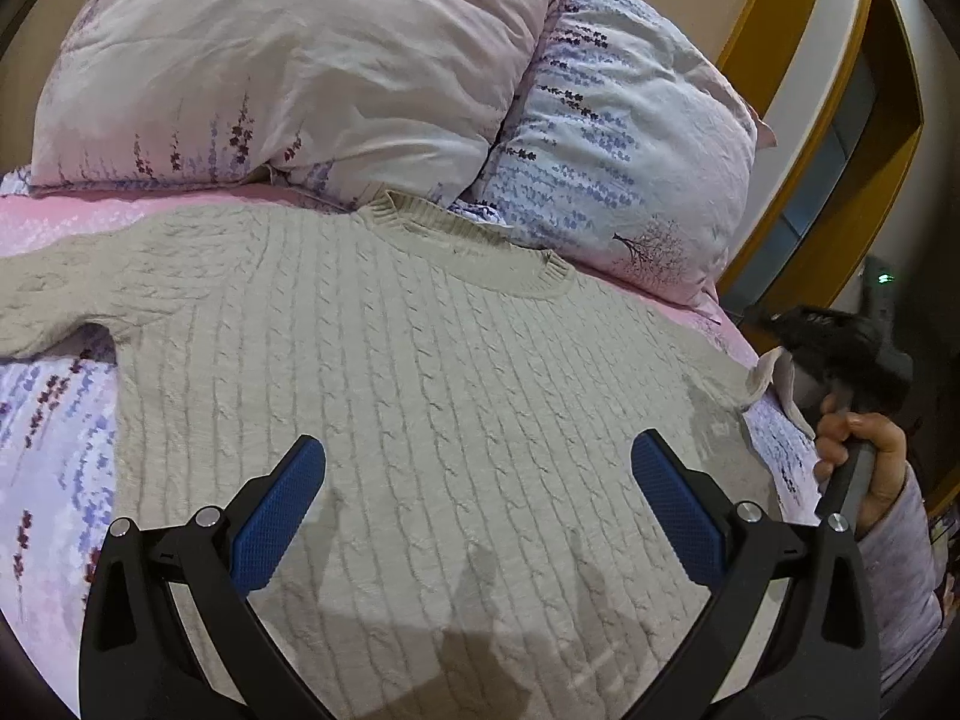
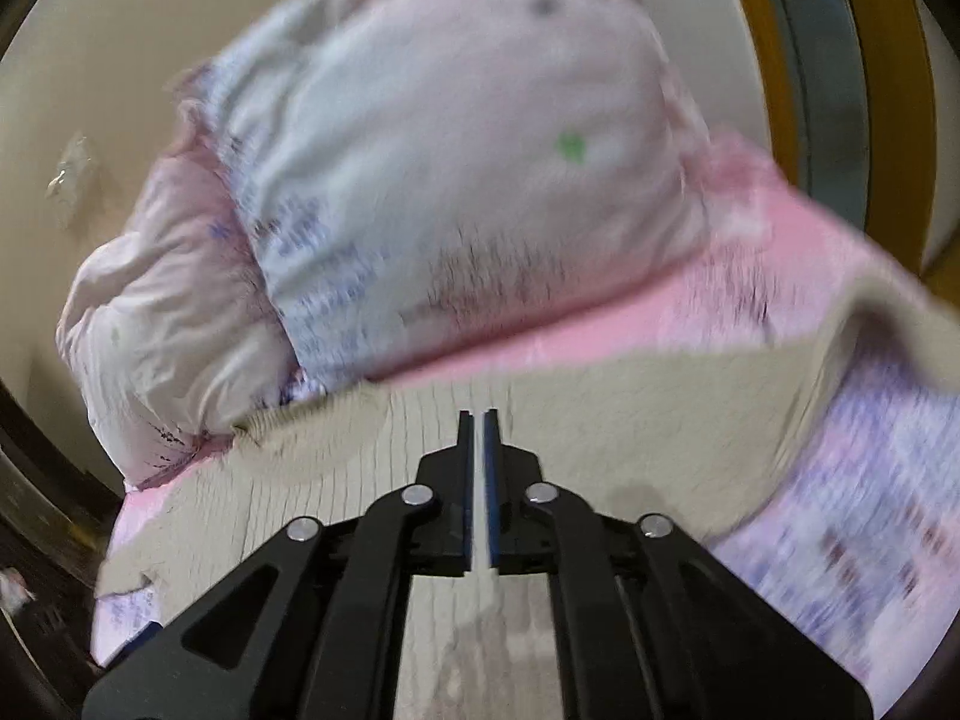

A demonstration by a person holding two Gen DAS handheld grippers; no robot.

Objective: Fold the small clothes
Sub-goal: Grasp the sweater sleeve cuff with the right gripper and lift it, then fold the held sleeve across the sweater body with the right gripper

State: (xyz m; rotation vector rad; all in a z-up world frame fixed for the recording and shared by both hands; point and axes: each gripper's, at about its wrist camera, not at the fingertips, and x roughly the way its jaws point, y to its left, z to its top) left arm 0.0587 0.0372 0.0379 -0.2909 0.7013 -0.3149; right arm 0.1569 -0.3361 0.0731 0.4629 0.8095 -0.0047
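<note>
A cream cable-knit sweater (image 1: 420,372) lies flat on the bed, neck toward the pillows, one sleeve stretched out to the left. My left gripper (image 1: 477,480) hovers over its lower body, wide open and empty, blue pads (image 1: 273,525) spread apart. The right gripper, held by a hand (image 1: 864,456), shows dark and blurred at the sweater's right edge, where the fabric is lifted. In the blurred right wrist view the right gripper (image 2: 478,420) has its jaws nearly closed over the sweater (image 2: 360,462); nothing clearly shows between them.
Two floral pillows (image 1: 288,72) (image 1: 624,144) lie at the head of the bed on a pink and lavender sheet (image 1: 54,420). A yellow-framed wall unit (image 1: 840,120) stands to the right, past the bed's edge.
</note>
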